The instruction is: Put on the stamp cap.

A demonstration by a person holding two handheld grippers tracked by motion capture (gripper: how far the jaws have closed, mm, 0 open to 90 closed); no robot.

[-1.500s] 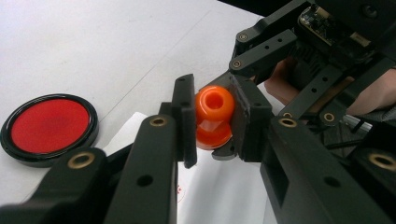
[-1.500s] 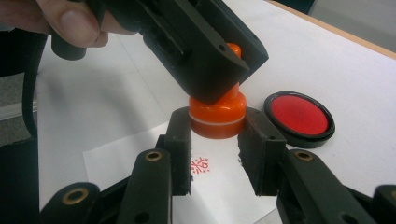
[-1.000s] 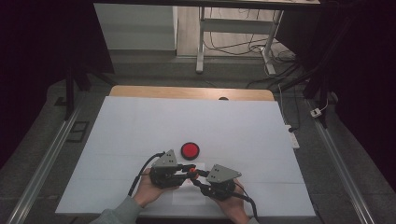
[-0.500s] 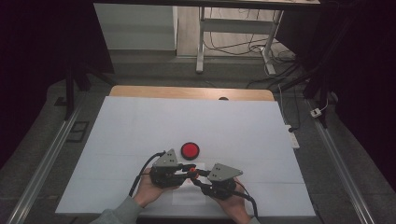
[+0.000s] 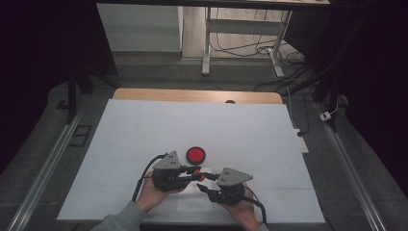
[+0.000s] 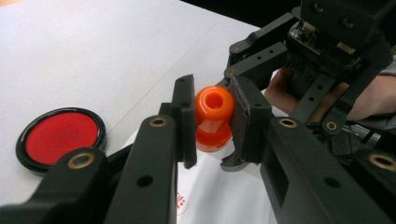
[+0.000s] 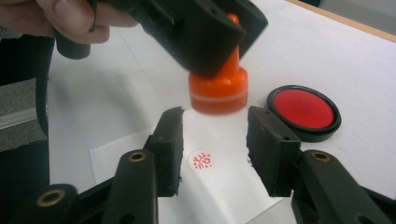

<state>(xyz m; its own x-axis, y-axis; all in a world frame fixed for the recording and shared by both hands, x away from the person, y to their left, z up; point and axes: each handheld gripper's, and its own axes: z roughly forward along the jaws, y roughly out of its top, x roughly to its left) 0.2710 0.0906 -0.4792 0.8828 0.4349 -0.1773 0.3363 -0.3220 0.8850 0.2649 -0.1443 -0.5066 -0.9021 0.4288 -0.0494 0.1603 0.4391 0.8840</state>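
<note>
An orange stamp (image 6: 214, 116) with a round knob sits between the pads of my left gripper (image 6: 212, 119), which is shut on it and holds it just above the table. In the high view the stamp (image 5: 197, 173) hangs between the two hands. My right gripper (image 7: 215, 144) faces it from the other side. Its jaws have just been opening and now stand apart below the stamp's base (image 7: 218, 91), touching nothing. Under them lies a white paper slip (image 7: 224, 186) bearing a round red stamp mark (image 7: 201, 161).
A round red ink pad (image 5: 196, 154) in a black case lies uncovered on the white table sheet (image 5: 144, 130), just beyond the grippers. A wooden table edge (image 5: 192, 95) runs along the far side, with metal rails (image 5: 43, 168) left and right.
</note>
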